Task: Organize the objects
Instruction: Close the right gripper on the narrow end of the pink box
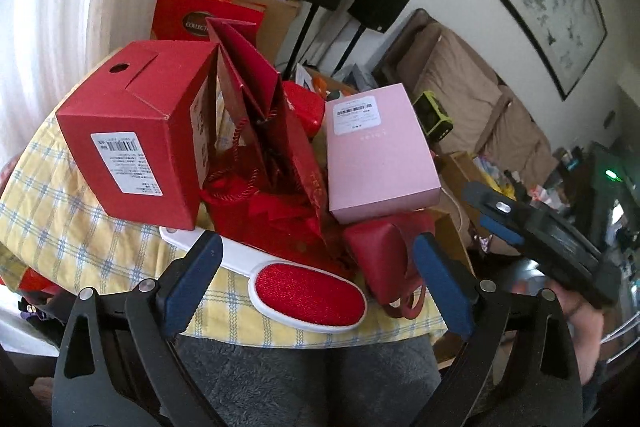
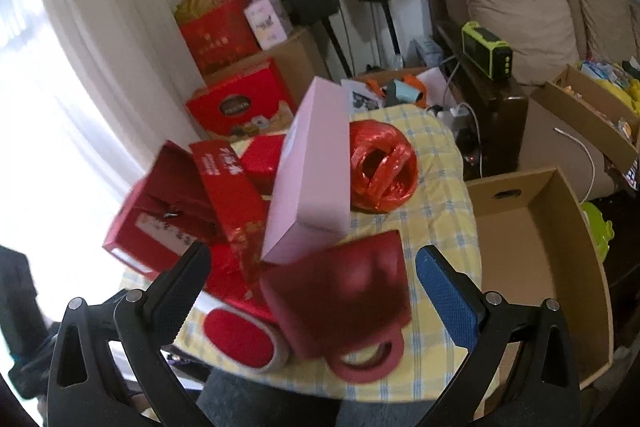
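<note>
I record my left gripper (image 1: 318,281) angled downward, jaws spread wide, nothing between the pads. My right gripper (image 2: 310,287) is likewise pitched down with jaws apart, gripping nothing; it also shows in the left view.

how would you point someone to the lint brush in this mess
Find the table with the yellow checked cloth. At its near edge lies the lint brush: a white oval paddle with a fuzzy red pad, lying flat, unlike the boxes and bag behind it.
</note>
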`<state>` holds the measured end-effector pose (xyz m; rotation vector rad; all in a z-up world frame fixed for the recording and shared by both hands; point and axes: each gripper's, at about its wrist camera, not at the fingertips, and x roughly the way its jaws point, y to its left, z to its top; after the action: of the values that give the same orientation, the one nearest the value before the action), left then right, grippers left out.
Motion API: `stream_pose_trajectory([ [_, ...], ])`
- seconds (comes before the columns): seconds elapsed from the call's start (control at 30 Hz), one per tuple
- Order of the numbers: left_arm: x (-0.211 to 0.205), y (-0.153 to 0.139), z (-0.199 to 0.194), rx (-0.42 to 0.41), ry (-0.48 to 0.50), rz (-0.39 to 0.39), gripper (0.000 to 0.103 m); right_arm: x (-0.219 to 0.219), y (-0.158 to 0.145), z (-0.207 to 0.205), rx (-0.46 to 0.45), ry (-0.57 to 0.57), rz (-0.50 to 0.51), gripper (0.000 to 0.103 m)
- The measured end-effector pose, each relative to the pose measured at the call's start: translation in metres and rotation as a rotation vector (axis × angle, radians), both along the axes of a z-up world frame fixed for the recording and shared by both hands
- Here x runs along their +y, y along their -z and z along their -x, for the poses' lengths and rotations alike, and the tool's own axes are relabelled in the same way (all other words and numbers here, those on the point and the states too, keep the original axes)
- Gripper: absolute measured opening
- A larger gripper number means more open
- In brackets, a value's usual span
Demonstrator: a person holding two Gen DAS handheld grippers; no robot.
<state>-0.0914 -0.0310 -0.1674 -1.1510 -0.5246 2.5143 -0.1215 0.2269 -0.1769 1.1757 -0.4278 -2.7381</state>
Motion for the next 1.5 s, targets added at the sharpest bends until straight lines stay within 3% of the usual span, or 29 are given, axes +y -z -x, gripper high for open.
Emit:
stream_pose_trajectory([
  [0.33, -0.007, 0.015, 0.008, -0.024, -0.020, 0.010, 0.095, -0.016, 0.035, 0.052, -0.072, -0.003, -0.009, 0.087],
  [0.43, -0.008, 0.019, 0.010, -0.029, -0.019, 0.008, 0.095, -0.017, 0.038, 0.059, -0.076, 0.007, -0.025, 0.072],
  [0.47, -0.009, 0.020, 0.010, -0.033, -0.018, 0.008, 0.095, -0.018, 0.038, 0.061, -0.076, 0.005, -0.028, 0.061],
  [0.5, -0.008, 0.022, 0.011, -0.037, -0.017, 0.007, 0.095, -0.018, 0.039, 0.063, -0.077, 0.003, -0.029, 0.059],
  [0.63, -0.008, 0.025, 0.011, -0.047, -0.014, 0.004, 0.095, -0.022, 0.039, 0.068, -0.059, 0.009, -0.056, 0.056],
  [0.73, -0.008, 0.023, 0.009, -0.040, -0.016, 0.002, 0.095, -0.020, 0.037, 0.066, -0.030, -0.015, 0.018, 0.042],
  [0.87, -0.009, 0.023, 0.009, -0.038, -0.020, -0.001, 0.095, -0.022, 0.028, 0.058, 0.029, -0.010, 0.016, 0.040],
  [1.0, -0.009, 0.024, 0.009, -0.046, -0.018, -0.008, 0.095, -0.004, 0.022, 0.050, 0.074, 0.021, 0.141, 0.040],
  [1.07, -0.008, 0.024, 0.009, -0.048, -0.013, -0.014, 0.095, 0.010, 0.017, 0.046, 0.100, 0.027, 0.251, 0.040],
  [1.23, -0.010, 0.027, 0.012, -0.073, 0.001, -0.087, 0.095, 0.031, 0.011, 0.037, 0.108, 0.005, 0.461, 0.040],
  [1.37, -0.012, 0.025, 0.011, -0.057, -0.007, -0.115, 0.095, 0.028, 0.008, 0.020, 0.112, -0.029, 0.535, 0.040],
  [1.5, -0.013, 0.025, 0.009, -0.027, -0.004, -0.194, 0.095, 0.020, 0.014, 0.007, 0.093, -0.074, 0.632, 0.040],
])
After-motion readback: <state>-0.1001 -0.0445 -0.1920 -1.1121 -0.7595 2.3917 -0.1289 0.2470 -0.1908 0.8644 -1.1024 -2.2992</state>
